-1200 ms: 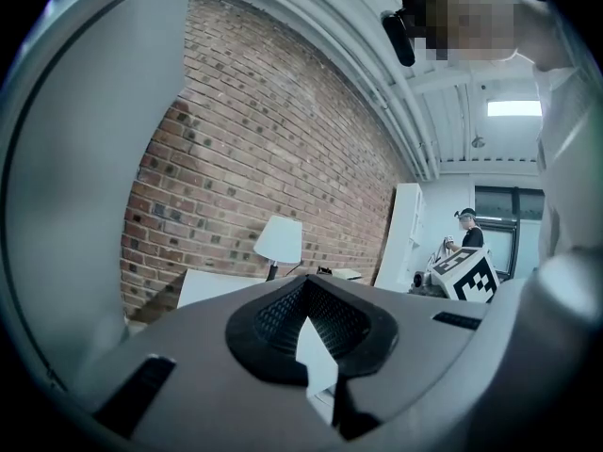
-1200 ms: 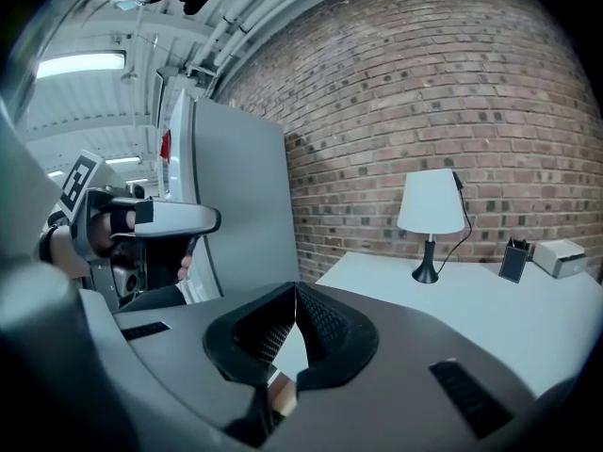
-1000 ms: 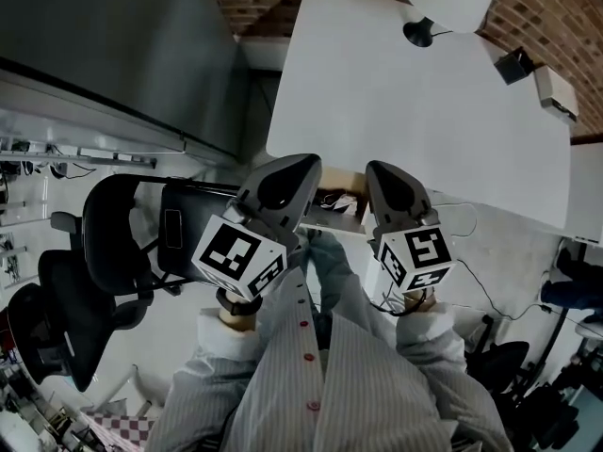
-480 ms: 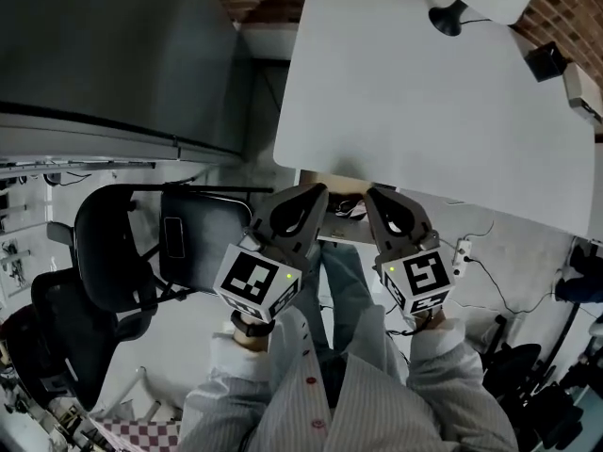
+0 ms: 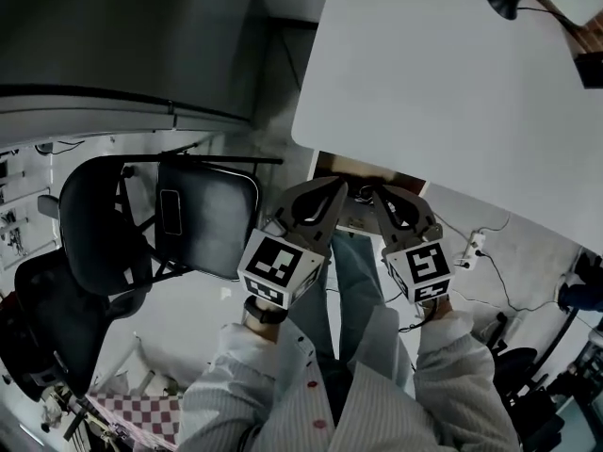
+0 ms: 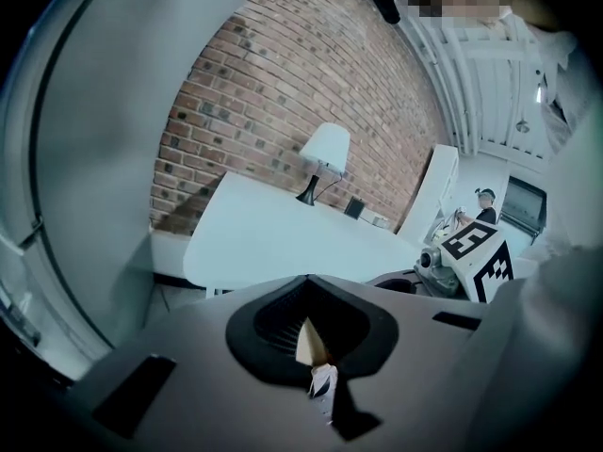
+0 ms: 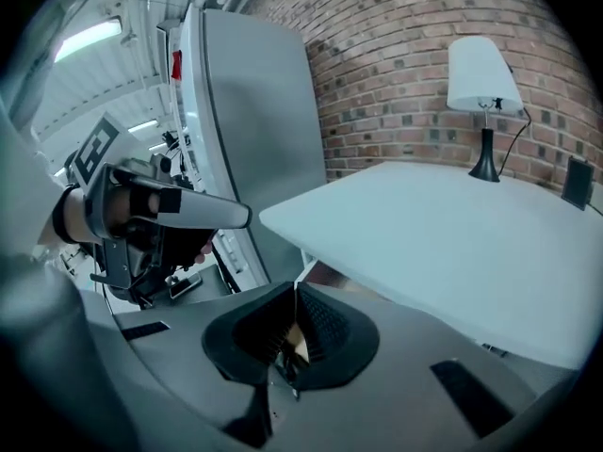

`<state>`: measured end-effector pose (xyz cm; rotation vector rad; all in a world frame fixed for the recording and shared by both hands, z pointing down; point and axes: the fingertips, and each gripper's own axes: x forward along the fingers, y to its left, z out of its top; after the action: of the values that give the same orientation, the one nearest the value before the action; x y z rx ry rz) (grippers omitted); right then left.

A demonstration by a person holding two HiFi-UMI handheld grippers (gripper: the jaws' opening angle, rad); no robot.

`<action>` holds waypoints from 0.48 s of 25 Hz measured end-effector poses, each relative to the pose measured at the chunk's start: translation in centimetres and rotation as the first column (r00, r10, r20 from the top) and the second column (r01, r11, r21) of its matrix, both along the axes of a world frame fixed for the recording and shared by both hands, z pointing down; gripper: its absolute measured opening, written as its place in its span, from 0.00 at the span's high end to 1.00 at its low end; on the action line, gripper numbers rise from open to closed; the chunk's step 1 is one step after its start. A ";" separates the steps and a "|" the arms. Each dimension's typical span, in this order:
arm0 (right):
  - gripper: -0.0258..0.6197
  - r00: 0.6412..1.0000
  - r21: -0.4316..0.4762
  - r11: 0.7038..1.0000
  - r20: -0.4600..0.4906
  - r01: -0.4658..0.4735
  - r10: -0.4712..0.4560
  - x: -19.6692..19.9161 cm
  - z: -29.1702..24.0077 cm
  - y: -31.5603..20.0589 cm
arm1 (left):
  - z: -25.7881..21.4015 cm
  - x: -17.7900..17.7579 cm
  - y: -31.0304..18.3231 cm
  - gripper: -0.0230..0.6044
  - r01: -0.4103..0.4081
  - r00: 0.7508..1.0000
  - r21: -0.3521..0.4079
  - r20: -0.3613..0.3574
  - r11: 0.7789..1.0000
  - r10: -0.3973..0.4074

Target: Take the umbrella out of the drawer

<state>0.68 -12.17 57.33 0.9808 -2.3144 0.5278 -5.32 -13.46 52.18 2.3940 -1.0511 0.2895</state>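
Head view: the left gripper [image 5: 337, 188] and right gripper [image 5: 379, 192] point at the brown drawer [image 5: 350, 169] under the white table [image 5: 443, 83]. Both are clenched and empty. The umbrella is not in sight. I think the step is reaching; next the jaws must part to grab the drawer. A second ago both were higher, farther from the table's edge.

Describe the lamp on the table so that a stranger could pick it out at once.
Find the large white table in front of the brick wall. Near its far edge, close to the wall, stands the lamp, beside a small dark box. It is the only tall thing there: a thin black stem on a black base under a white shade.
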 end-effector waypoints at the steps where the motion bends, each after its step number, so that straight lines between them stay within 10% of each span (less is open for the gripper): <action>1: 0.91 1.000 -0.011 1.000 -0.005 0.010 -0.010 -0.2 1.0 0.1 | 0.8 -0.1 0.1 0.96 0.004 1.000 -0.011 0.004 1.000 -0.004; 12: 0.91 0.982 -0.139 0.977 -0.076 0.162 -0.174 -2.0 10.5 1.8 | 8.2 -0.3 1.0 0.96 0.028 1.000 -0.128 0.018 0.991 -0.026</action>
<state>-1.31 -10.35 67.85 0.7238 -2.2276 0.5494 -5.65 -12.49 60.41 2.2655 -1.0390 0.3564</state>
